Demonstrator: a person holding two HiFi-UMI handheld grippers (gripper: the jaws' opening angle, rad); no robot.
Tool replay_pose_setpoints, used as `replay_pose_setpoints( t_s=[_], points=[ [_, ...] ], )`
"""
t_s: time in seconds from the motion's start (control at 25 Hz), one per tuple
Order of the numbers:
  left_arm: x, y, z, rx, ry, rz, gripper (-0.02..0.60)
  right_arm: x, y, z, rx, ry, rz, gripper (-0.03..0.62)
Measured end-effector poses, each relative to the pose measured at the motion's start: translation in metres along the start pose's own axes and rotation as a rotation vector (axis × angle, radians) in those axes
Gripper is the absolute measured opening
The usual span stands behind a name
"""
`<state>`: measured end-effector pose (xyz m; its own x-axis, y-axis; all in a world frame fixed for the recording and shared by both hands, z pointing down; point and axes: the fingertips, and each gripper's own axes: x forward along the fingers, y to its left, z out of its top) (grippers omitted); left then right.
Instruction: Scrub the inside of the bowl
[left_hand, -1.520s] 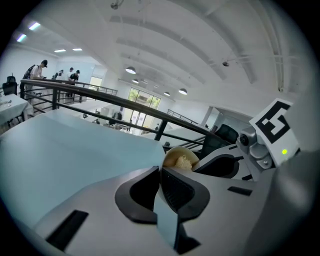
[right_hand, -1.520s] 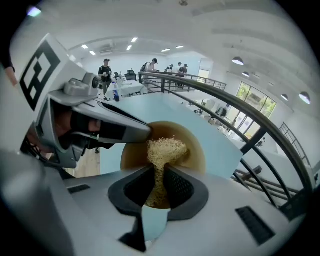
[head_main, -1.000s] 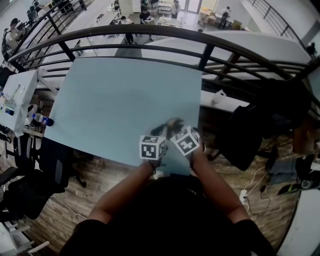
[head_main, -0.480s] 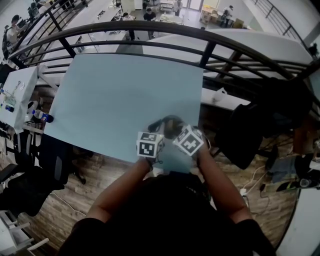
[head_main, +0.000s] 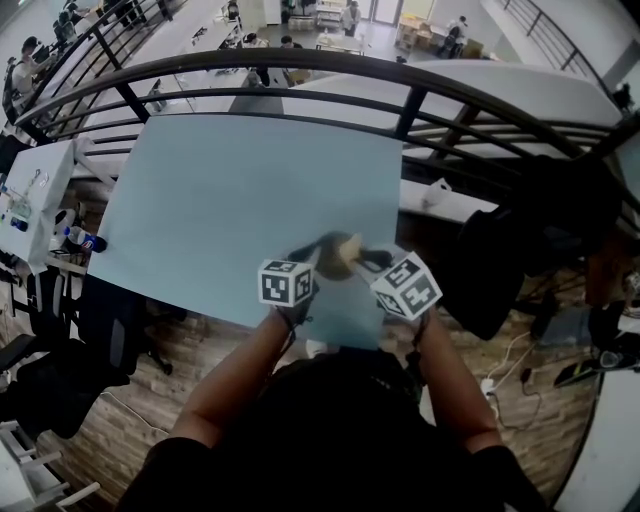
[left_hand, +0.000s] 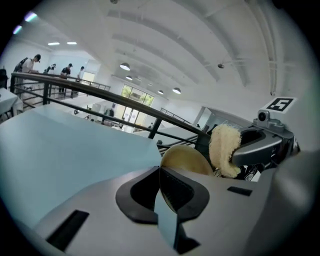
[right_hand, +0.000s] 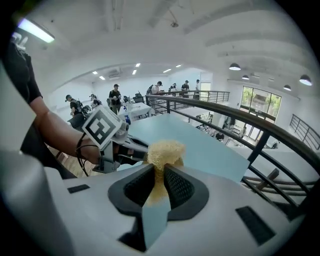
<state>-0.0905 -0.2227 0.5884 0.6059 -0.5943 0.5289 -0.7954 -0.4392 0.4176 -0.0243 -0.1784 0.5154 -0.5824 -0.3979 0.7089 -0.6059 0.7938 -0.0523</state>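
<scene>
No words, brands or numbers can be read anywhere. The only print is the black-and-white square marker patterns on the left cube (head_main: 285, 283) and the right cube (head_main: 407, 286), which carry no letters. The label on a bottle (head_main: 85, 239) beside the counter (head_main: 230, 200) is too small to read.

One bowl (left_hand: 186, 159); one scrubber (right_hand: 164, 151), likely loofah; one table (head_main: 250, 200).
</scene>
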Motion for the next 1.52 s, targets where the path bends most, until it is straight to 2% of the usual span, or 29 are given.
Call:
replay_pose_setpoints(
  t_s=[0.16, 0.32, 0.52, 0.72, 1.08, 1.32, 1.52],
  points=[
    [0.004, 0.014, -0.006, -0.103, 0.008, -0.043, 0.008, -0.011, -0.011, 0.0, 0.013, -0.02, -0.019, 0.067],
    [0.002, 0.016, -0.002, -0.201, -0.028, -0.106, 0.008, -0.017, -0.016, 0.0, 0.035, -0.025, -0.034, 0.067],
    [0.0, 0.014, 0.005, -0.29, -0.069, -0.2, 0.008, -0.018, -0.021, 0.0, 0.047, -0.031, -0.047, 0.067],
    [-0.006, 0.014, 0.009, -0.333, -0.098, -0.267, 0.008, -0.016, -0.021, -0.002, 0.059, -0.026, -0.042, 0.067],
    [-0.017, -0.013, 0.017, -0.356, -0.133, -0.47, 0.008, -0.021, -0.013, 0.009, 0.08, -0.072, 0.016, 0.067],
    [-0.021, -0.025, 0.01, -0.321, -0.109, -0.565, 0.008, -0.033, -0.007, 0.021, 0.048, -0.087, 0.037, 0.067],
    [-0.032, -0.055, 0.011, -0.293, -0.07, -0.678, 0.008, -0.041, -0.007, 0.029, 0.024, -0.083, 0.071, 0.067]
  ],
)
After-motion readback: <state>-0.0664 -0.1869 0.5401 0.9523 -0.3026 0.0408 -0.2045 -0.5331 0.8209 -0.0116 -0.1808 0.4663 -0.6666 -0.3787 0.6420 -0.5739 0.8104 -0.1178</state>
